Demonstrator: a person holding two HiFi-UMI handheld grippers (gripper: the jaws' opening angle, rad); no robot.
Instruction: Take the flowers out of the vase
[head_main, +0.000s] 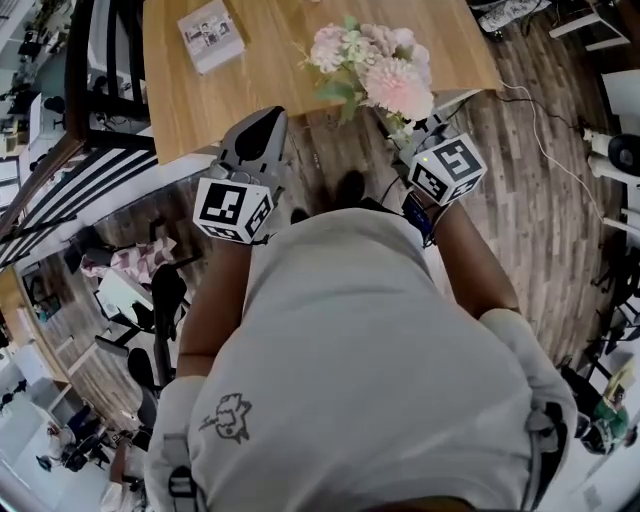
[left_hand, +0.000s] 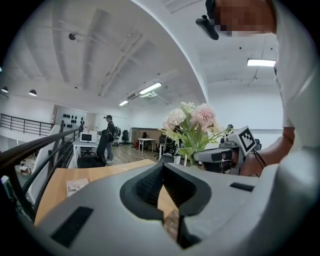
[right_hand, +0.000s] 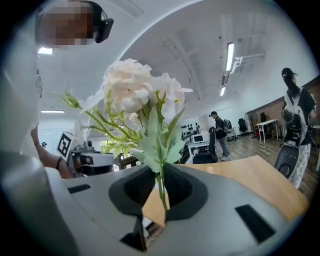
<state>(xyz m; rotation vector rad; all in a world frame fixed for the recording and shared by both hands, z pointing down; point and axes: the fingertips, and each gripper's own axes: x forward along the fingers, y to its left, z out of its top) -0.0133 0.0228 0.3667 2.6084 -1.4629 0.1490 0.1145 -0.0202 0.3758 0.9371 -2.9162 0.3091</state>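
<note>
**Head view and both gripper views.** One bunch of flowers (head_main: 375, 65), pink and white w/ green leaves, is held in the air over the near edge of the wooden table (head_main: 250, 95) by the R gripper (right_hand: 161, 192), whose jaws are pinched on one thin green stem (right_hand: 159, 177). The L gripper (left_hand: 163, 172) is held beside it, jaws pressed together at the tips, nothing between. Two marker cubes (head_main: 233, 208) are seen, one per gripper, w/ black-and-white squares only. One booklet (head_main: 210, 35) lies on the table; its print is too small to be read.
</note>
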